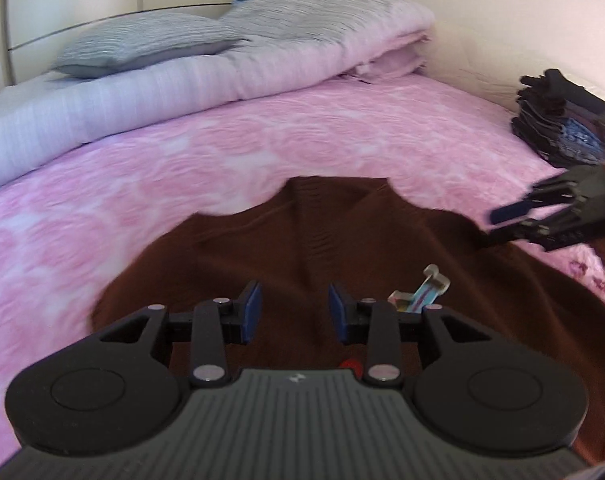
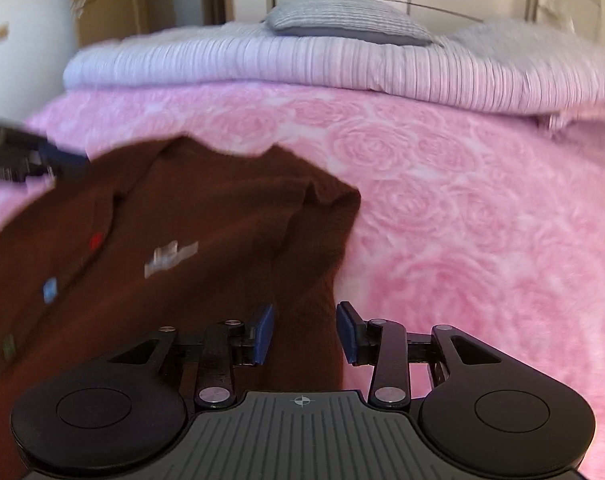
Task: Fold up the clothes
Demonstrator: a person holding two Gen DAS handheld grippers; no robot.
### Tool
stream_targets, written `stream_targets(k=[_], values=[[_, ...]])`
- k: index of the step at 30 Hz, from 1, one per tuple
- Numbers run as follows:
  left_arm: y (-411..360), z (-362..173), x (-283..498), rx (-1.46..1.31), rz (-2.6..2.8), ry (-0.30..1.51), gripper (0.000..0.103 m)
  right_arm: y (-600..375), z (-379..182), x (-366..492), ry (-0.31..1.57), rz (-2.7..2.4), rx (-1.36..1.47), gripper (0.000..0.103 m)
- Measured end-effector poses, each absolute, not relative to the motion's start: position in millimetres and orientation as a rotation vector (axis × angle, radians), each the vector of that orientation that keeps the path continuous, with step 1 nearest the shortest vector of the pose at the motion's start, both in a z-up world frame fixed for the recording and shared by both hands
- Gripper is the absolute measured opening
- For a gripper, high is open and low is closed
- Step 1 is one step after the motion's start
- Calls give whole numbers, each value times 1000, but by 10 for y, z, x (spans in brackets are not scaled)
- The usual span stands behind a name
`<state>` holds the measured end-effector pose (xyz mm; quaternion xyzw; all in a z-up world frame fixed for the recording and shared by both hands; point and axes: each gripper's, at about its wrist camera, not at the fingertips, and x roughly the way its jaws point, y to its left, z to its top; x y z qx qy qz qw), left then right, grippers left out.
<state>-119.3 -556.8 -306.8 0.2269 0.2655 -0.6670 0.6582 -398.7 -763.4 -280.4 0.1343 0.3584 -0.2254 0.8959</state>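
From the left wrist, the left claw (image 1: 294,312) hangs parted and empty over the brown sweater (image 1: 342,248), spread on the pink bed (image 1: 182,152), likely for folding. From the right wrist, the right claw (image 2: 304,334), equally parted, straddles the sweater's right edge without gripping, seemingly poised to grasp it.

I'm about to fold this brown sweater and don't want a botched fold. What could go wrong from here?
1. Both the left claw and the right claw are open and hold nothing, so the dark brown knit sweater may slip on the first pull.
2. Its right edge is bunched, so creases may get folded in.
3. The small pastel clip-like object lying on it could get trapped inside.
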Motion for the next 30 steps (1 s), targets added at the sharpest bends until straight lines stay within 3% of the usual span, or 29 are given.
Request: stream_targets(k=[11,13,14,15,19,25,29,30], values=[[-6221,-3571,-1274,576,-1609,613,31,-8717,-3234,-3085,682,-334,715,44],[-6273,-3612,-1270,573,-1619,619,31,-8800,-3176,-3084,653,-339,698,18],[-6309,-3621,-1272,571,-1622,618,31,-8836,-3134,-3090,637,-343,682,1],[-6342,-3625,-1273,567,-1627,617,31,-8873,-3092,-3095,622,-347,666,1],[-6418,-3577,-1245,524,-1641,612,31,-9097,-2886,-3142,594,-404,558,1],[-6091,-3346,-994,446,-1580,584,33,-9332,-3047,-3192,635,-497,570,2],[-5687,-3183,-667,405,-1474,570,37,-9194,-2953,-3284,673,-504,579,35],[-5575,-3150,-571,397,-1440,568,38,-9112,-2896,-3309,692,-533,532,36]])
